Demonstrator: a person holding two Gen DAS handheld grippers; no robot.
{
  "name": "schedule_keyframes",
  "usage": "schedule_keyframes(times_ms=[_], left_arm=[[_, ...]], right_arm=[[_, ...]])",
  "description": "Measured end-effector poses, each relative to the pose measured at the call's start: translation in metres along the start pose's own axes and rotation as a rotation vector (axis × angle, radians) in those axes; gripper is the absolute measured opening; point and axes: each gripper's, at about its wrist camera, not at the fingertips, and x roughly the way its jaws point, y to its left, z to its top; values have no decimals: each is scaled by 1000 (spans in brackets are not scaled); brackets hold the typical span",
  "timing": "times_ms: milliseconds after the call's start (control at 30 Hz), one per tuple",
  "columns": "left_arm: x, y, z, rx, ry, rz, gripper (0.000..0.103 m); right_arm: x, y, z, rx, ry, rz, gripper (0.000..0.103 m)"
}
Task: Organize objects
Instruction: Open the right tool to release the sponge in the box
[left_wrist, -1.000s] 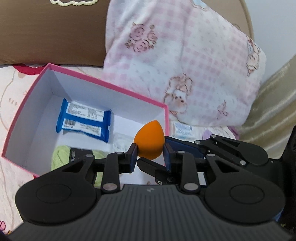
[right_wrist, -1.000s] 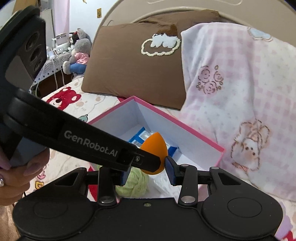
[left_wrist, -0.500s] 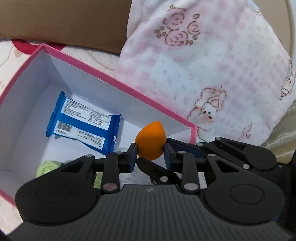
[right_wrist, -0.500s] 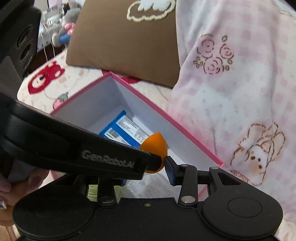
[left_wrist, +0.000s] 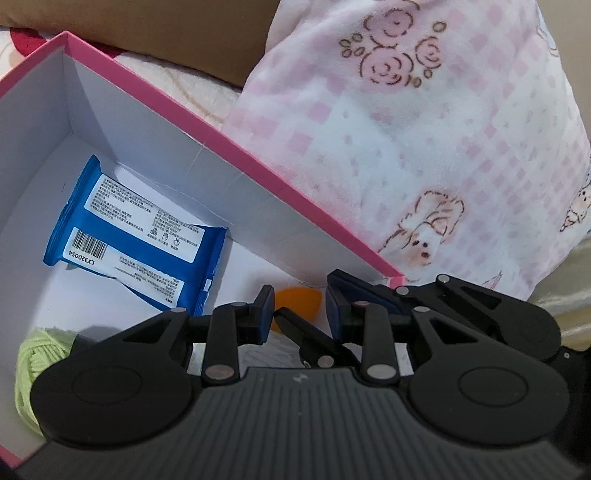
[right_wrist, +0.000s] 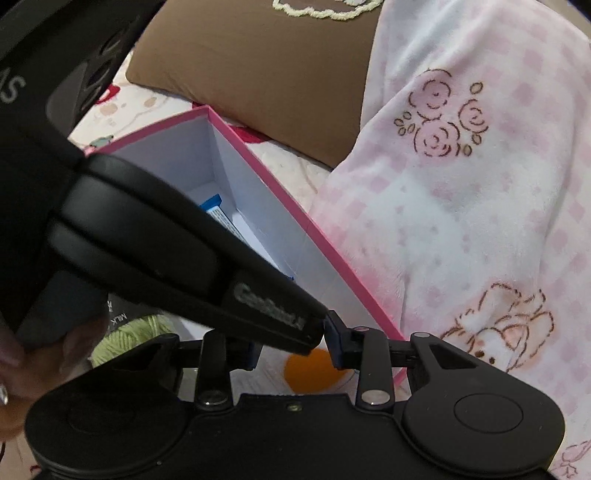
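sponge (left_wrist: 297, 300): orange, egg-shaped, and the item in hand at this step. we see it low inside the pink box (left_wrist: 236, 146), near the corner closest to the pink checked blanket (left_wrist: 424, 155). in the left wrist view it sits between the pads of the left gripper (left_wrist: 299, 312); the pads stand close to its sides, but the frames do not show whether they press on it or whether it already rests on the box floor. we cannot tell which.

in the right wrist view the same sponge (right_wrist: 314, 369) shows just below the right gripper (right_wrist: 291, 349). one finger of the left gripper crosses into the gap of the right one, and that gap is at its narrowest; we judge the right gripper together on nothing of the task, and we cannot tell if it nips the left finger.

contents already in the box: a blue wipes pack (left_wrist: 133, 240) lying flat toward the far wall, and a ball of green yarn (left_wrist: 37, 354) at the near side, with a dark label beside it. these we count as done.

remaining, in our judgement: release the sponge onto the box floor and lift both grippers clear. no further loose item is visible on the bed; the views are narrow, so more may lie out of frame. a brown pillow (right_wrist: 258, 62) stands behind the box.
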Motion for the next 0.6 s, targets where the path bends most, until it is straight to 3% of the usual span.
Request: schedule_keyframes(times_ms=[367,500,600], left_arm=[[-39,-27,-14,128,-31,89,28],[-58,-35,-30,165,-73,230,38],[-66,-40,-40,185,-36,254,51]], right_arm=[[-40,-12,-29,122,-75,67,41],[-57,-5,-39,113,-85,99,51],[-72,3,-44,96,-102,96,51]])
